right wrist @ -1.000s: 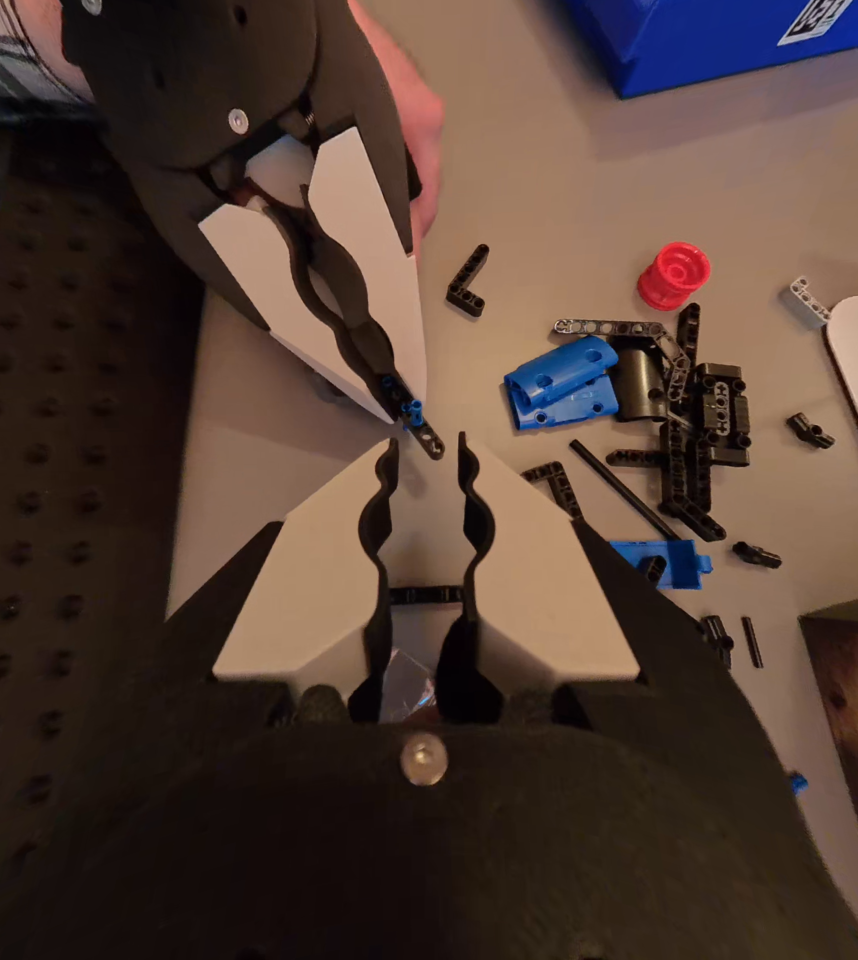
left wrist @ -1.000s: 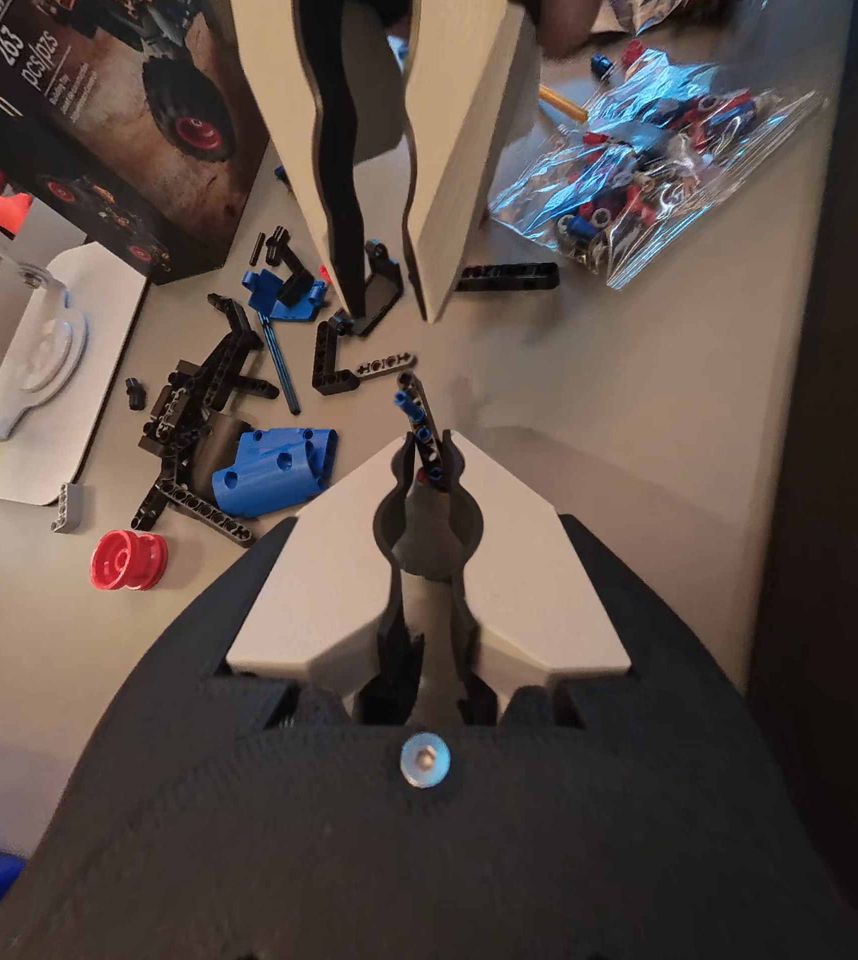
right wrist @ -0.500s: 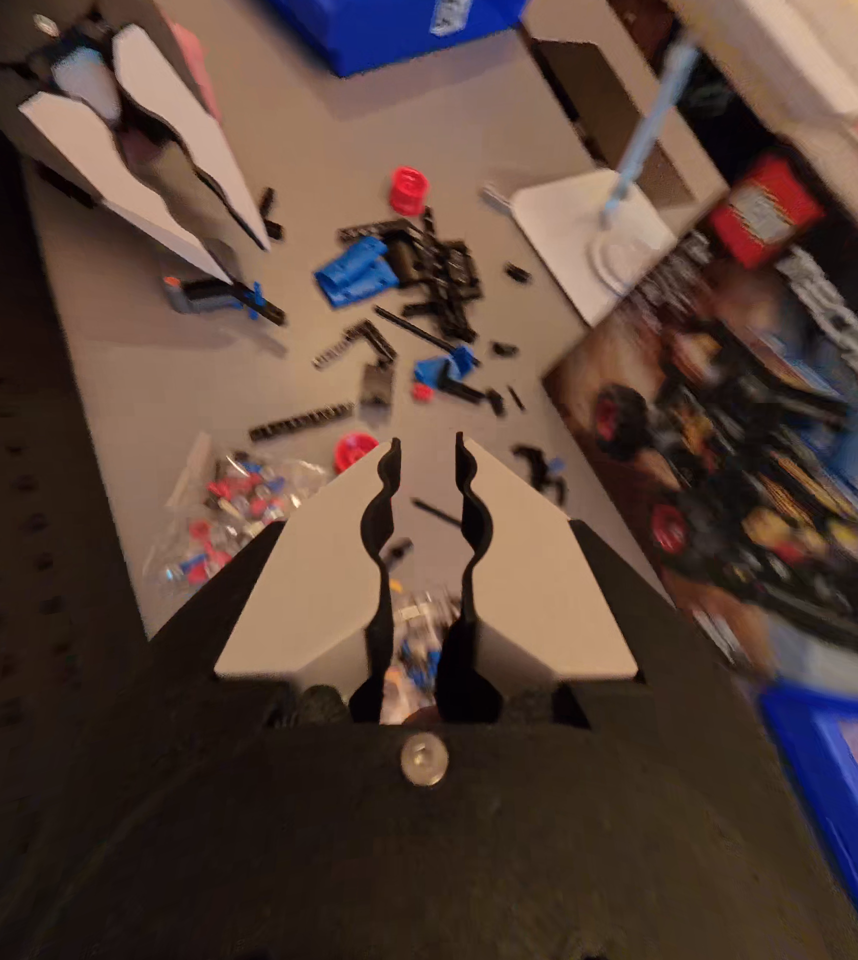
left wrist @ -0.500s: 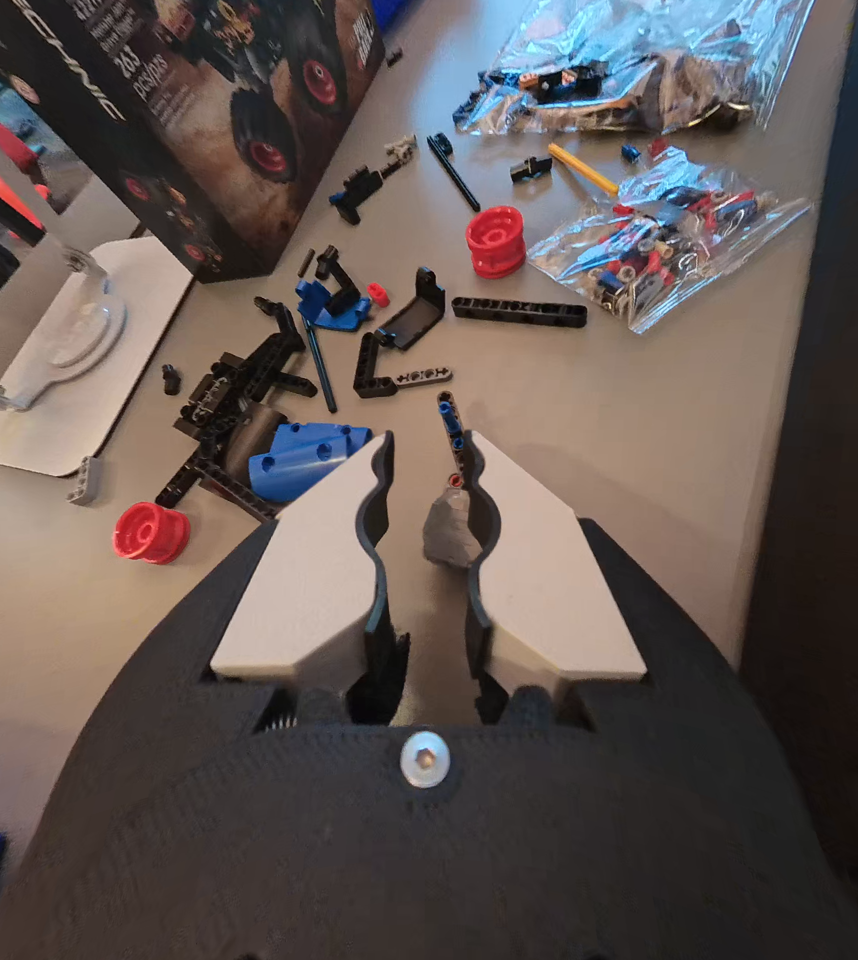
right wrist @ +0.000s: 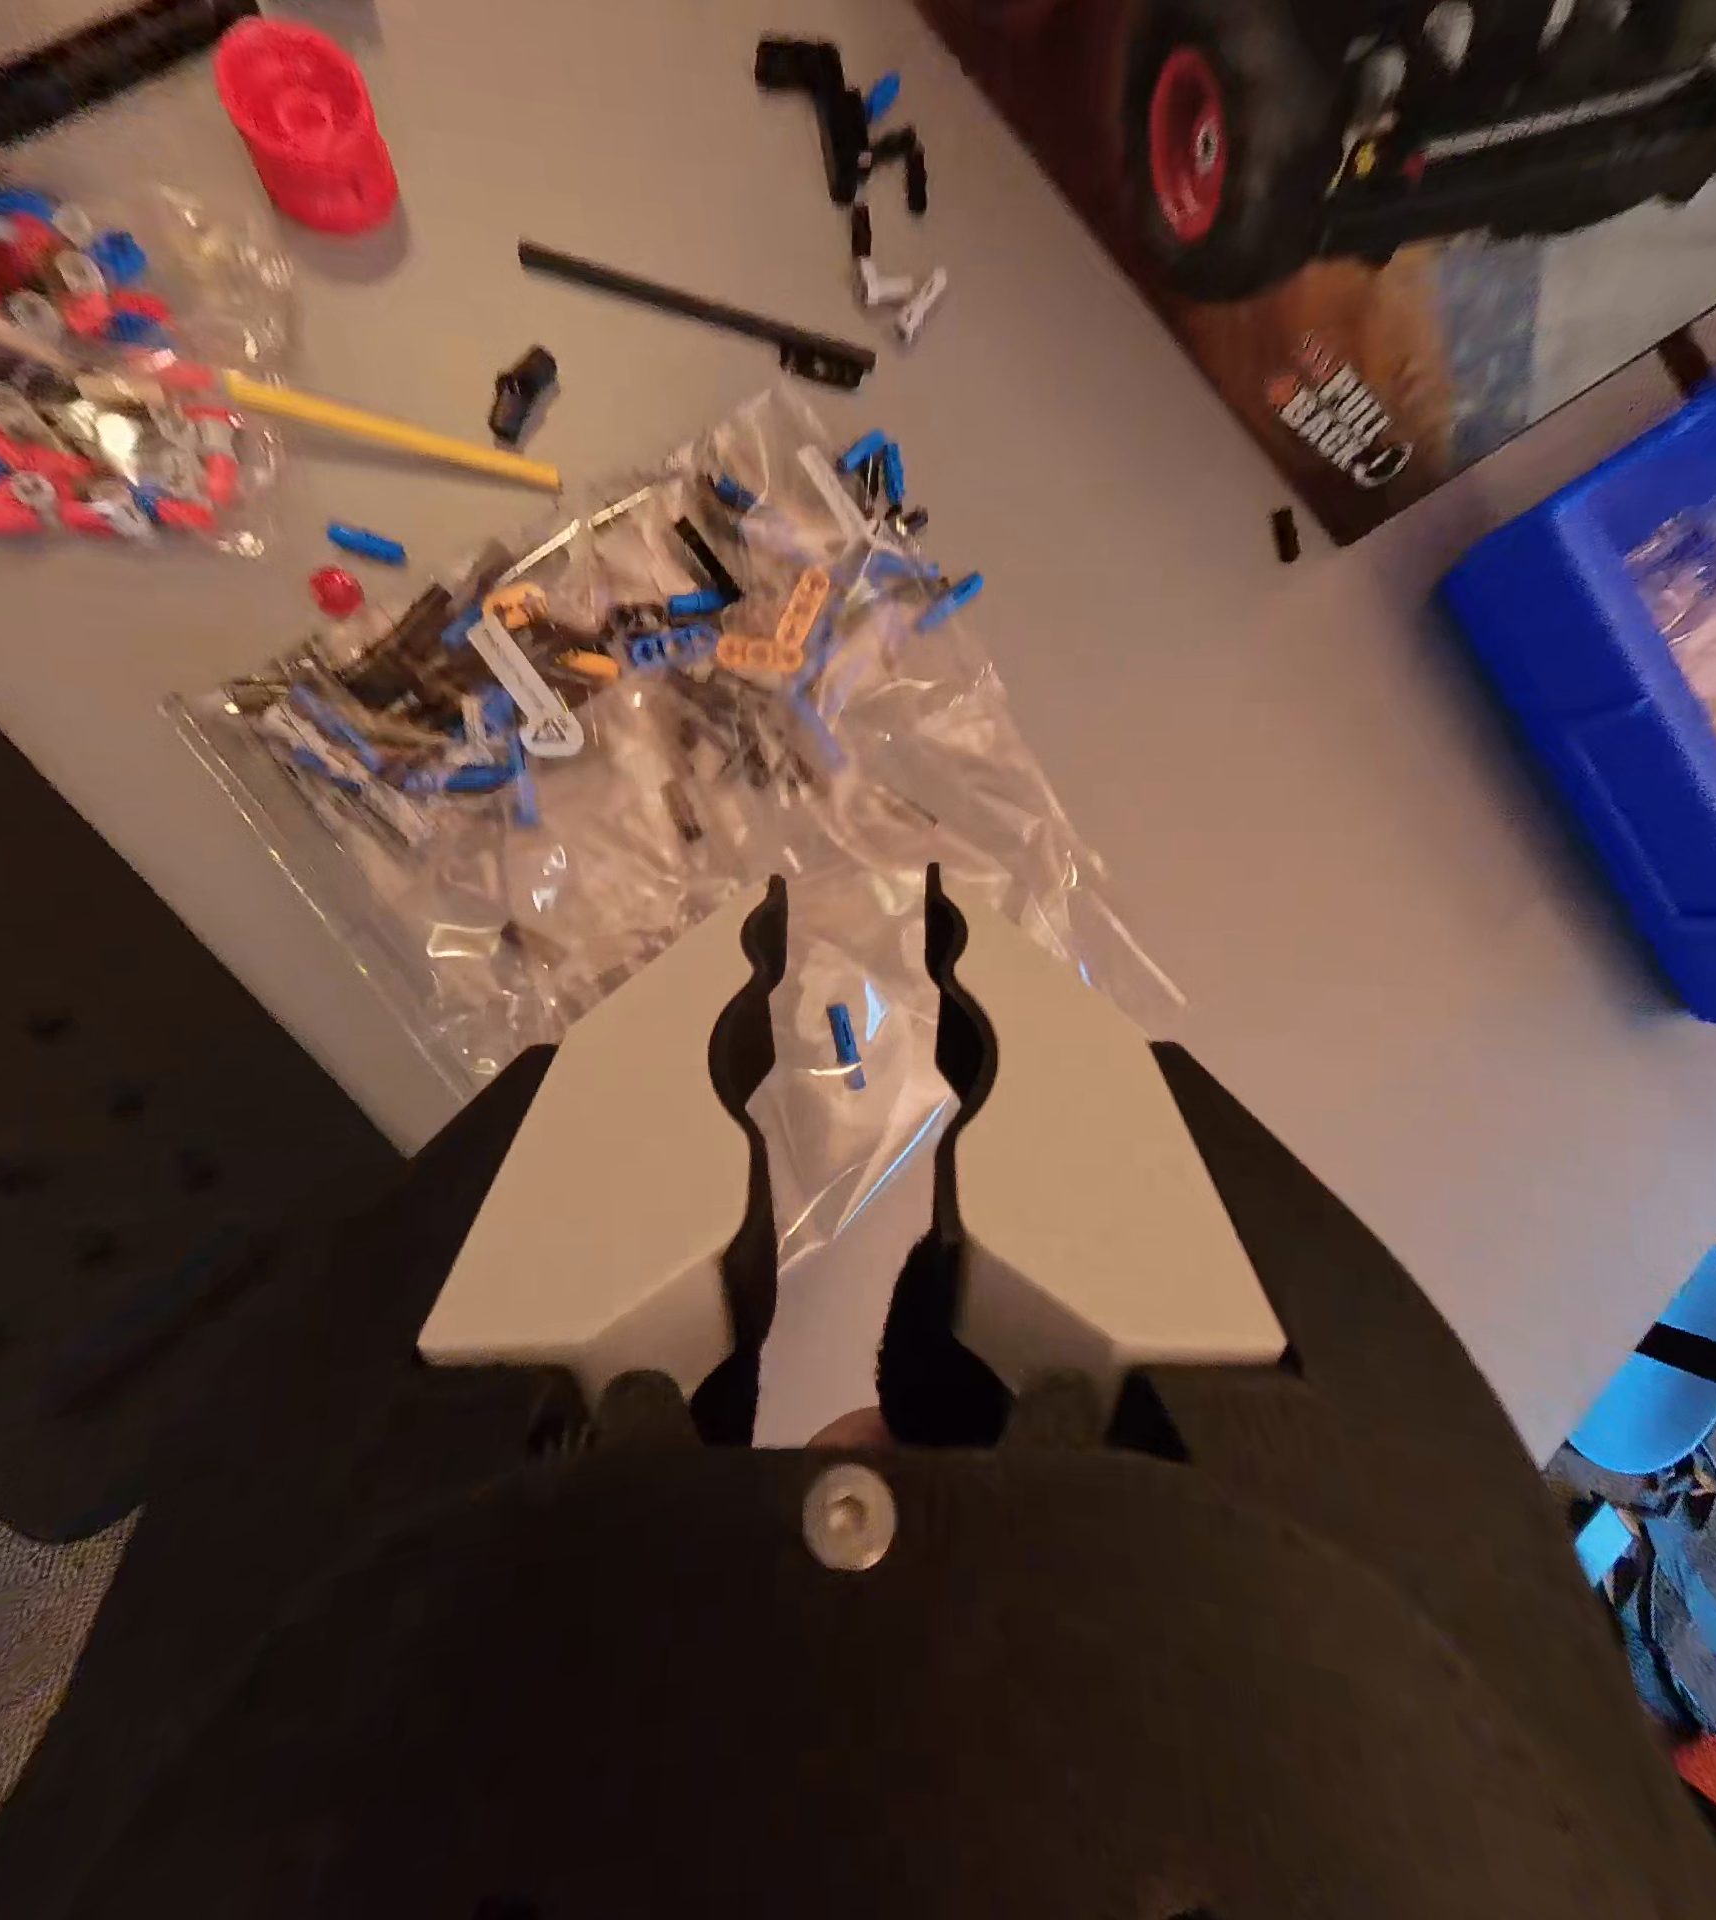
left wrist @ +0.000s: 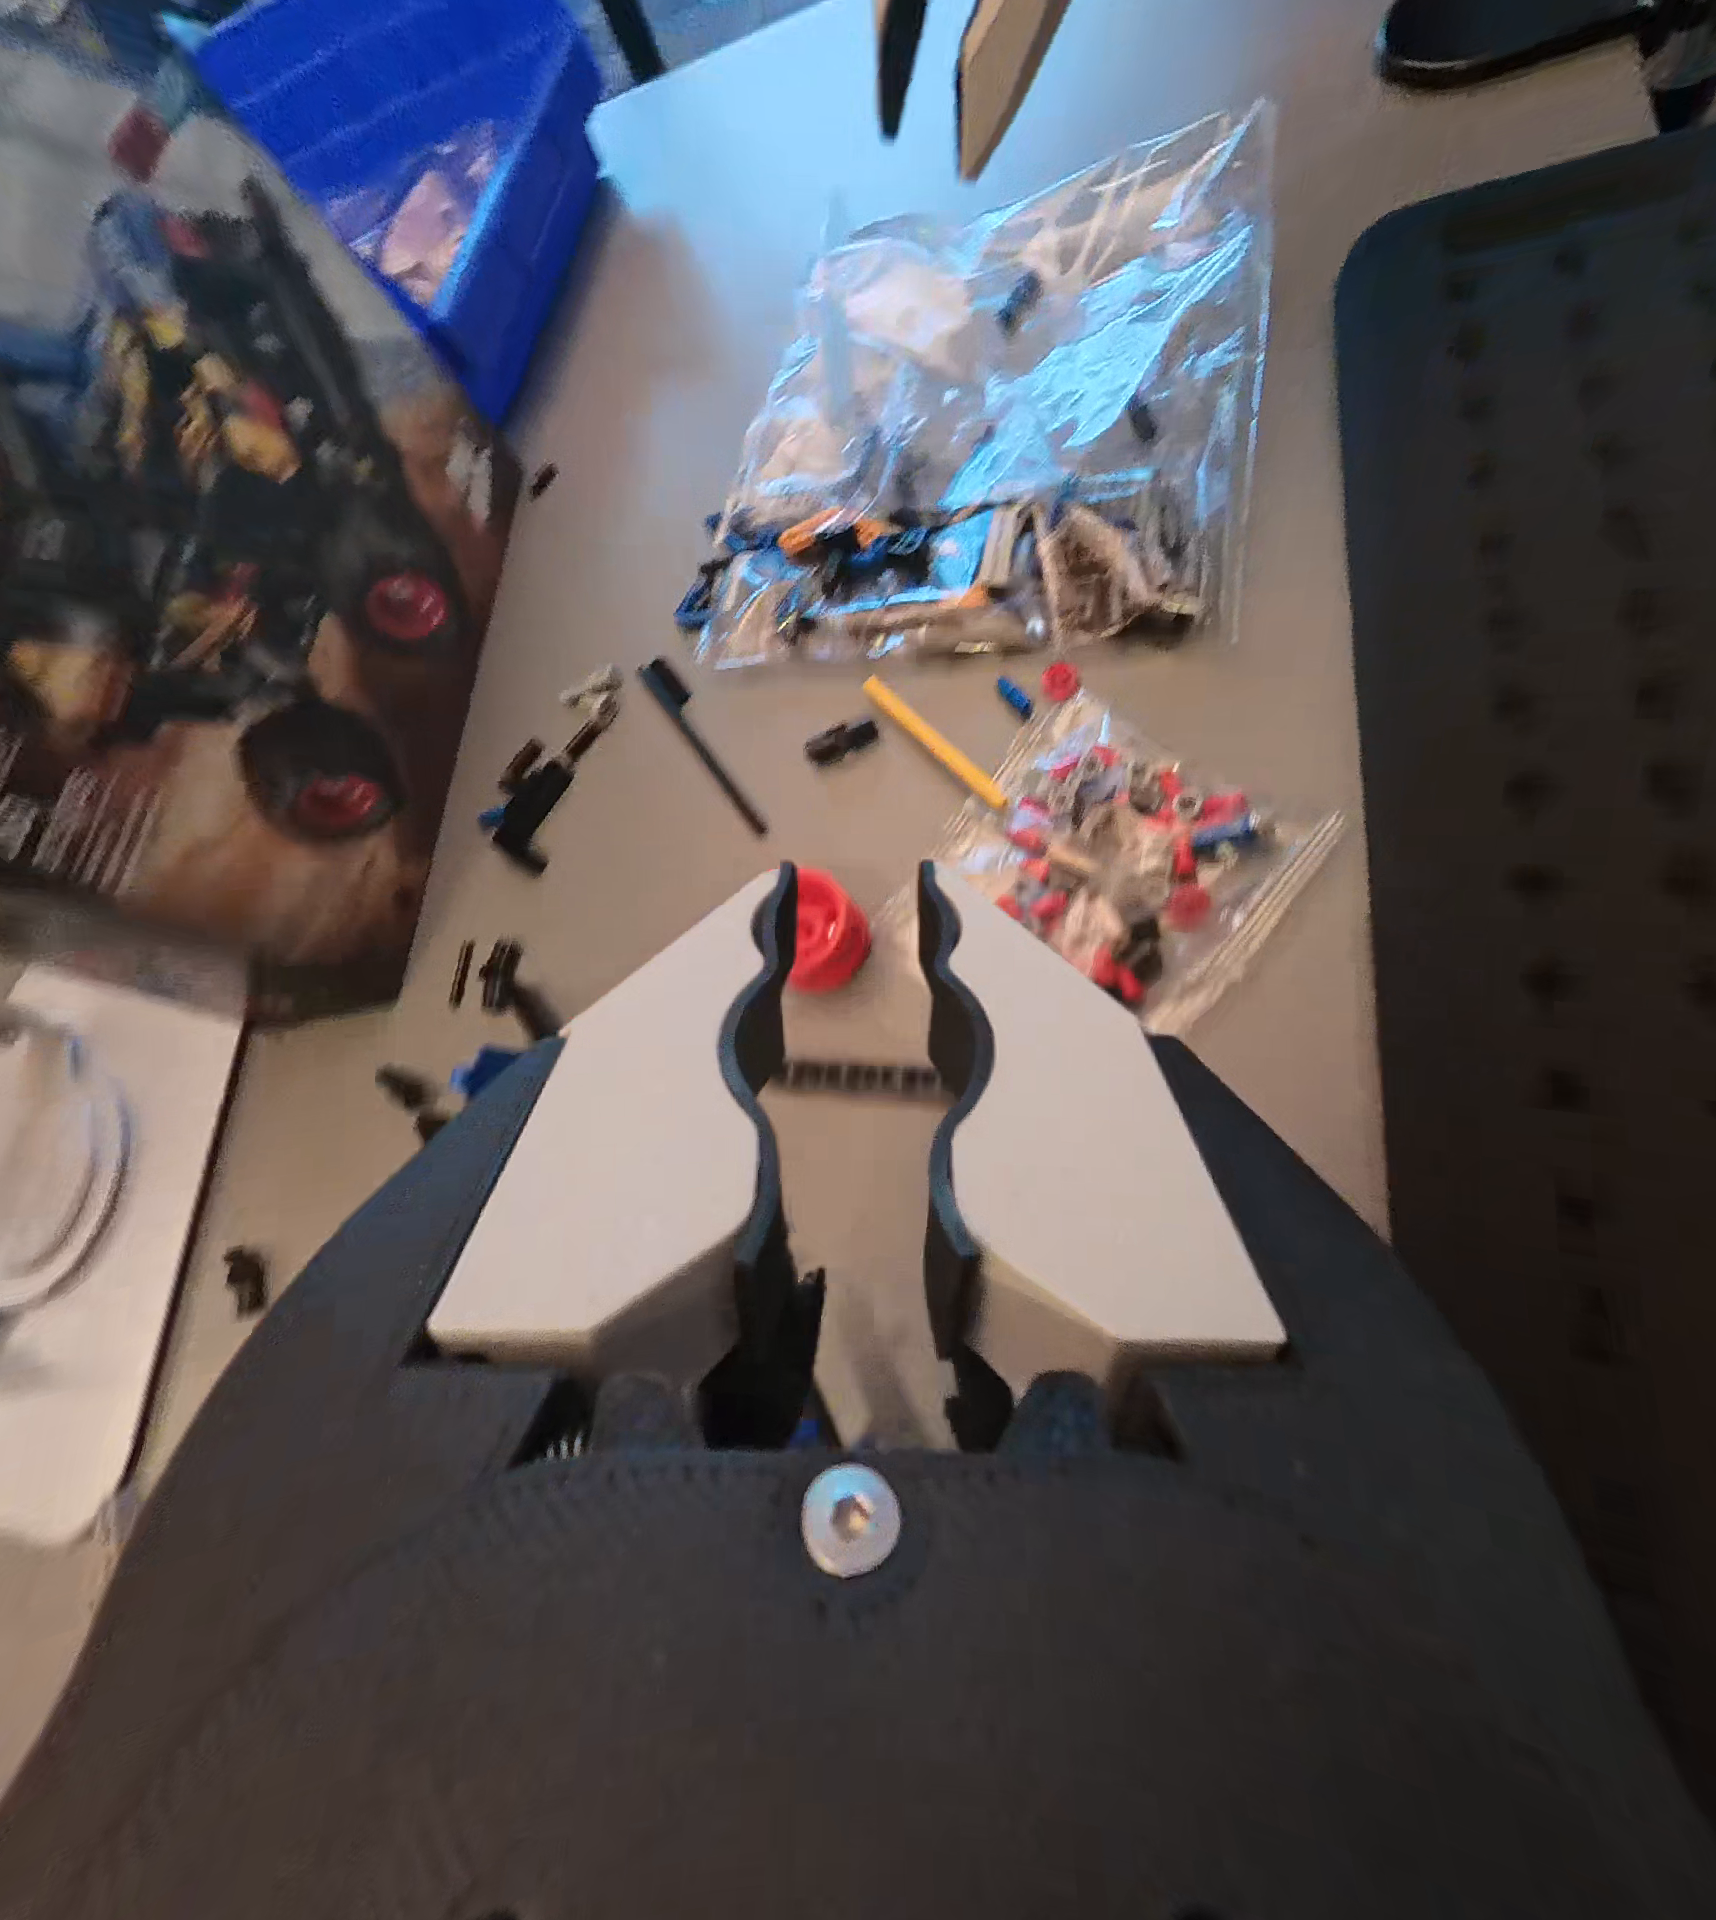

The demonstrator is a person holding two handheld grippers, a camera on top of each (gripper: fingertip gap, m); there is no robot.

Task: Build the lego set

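Left gripper (left wrist: 849, 883): fingers spread, nothing btwn them, held above the bench (left wrist: 625, 499). Red wheel hub (left wrist: 826, 943) lies on the bench just past the tips, partly behind the left finger; a black beam (left wrist: 859, 1077) shows across the gap nearer the cam. Small bag of red/blue pins (left wrist: 1134, 842) sits just right of the tips, w/ a yellow axle (left wrist: 932, 742), a black axle (left wrist: 701, 747) and a short black connector (left wrist: 841, 742) loose beyond it. Large clear bag of parts (left wrist: 999, 416) farther out. Lego box (left wrist: 179, 582) at left, blue bin (left wrist: 418, 177) behind it, white pad (left wrist: 43, 1205) at near left; dark perforated mat (left wrist: 1581, 727) along the right edge. More black and blue loose bits near the box corner, too blurred to sort. Right gripper (right wrist: 852, 881): fingers also spread and empty, hovering over the open end of the large clear bag (right wrist: 625, 748); one blue pin (right wrist: 846, 1044) shows btwn the fingers, prob. inside the bag, not pinched. Its tips appear at the top of the left view (left wrist: 947, 94). From the right cam: hub (right wrist: 308, 125) and small bag (right wrist: 64, 364) far left, yellow axle (right wrist: 386, 431) btwn the bags, box (right wrist: 1456, 208) and bin (right wrist: 1654, 686) at right.
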